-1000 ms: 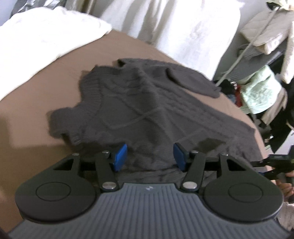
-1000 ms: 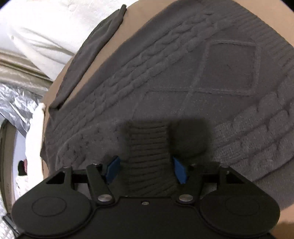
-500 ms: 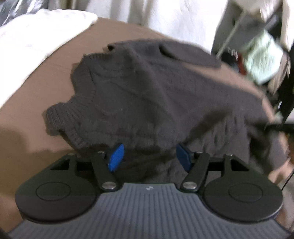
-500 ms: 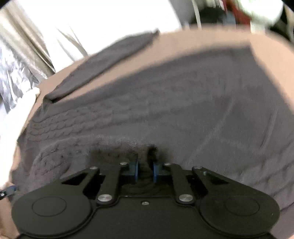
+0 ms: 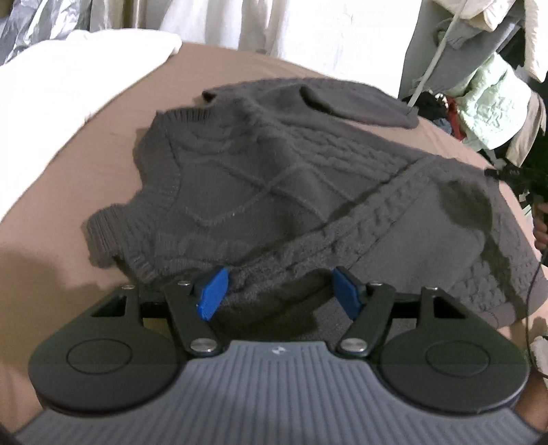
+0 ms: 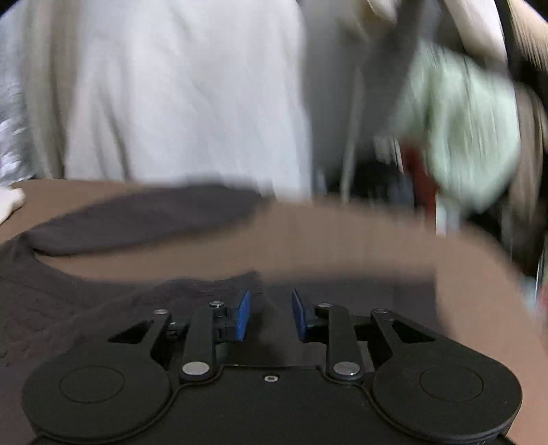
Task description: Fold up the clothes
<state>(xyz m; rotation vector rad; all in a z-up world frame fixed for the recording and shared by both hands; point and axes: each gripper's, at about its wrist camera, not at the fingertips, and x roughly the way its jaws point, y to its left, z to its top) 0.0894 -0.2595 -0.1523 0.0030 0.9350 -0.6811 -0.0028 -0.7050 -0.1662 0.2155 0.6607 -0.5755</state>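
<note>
A dark grey cable-knit sweater [image 5: 274,178] lies on a brown bed sheet [image 5: 68,178]. Its near side is folded over the body along a diagonal edge. One sleeve [image 5: 359,102] lies at the far side. My left gripper [image 5: 281,294] is open, its blue pads either side of the sweater's near edge, holding nothing. In the right wrist view, blurred by motion, my right gripper [image 6: 270,315] is partly open over the sweater [image 6: 102,308], with the far sleeve [image 6: 144,215] beyond it. Nothing shows between its pads.
A white duvet [image 5: 61,68] lies at the far left of the bed. White curtains [image 5: 291,27] hang behind. A rack with hanging clothes [image 5: 486,102] stands at the right, beyond the bed's edge. The other gripper and a hand [image 5: 537,205] show at the right edge.
My right gripper shut on the sweater's edge, carried it over the body, then opened and let it go. The near side is now folded over. My left gripper stayed open.
</note>
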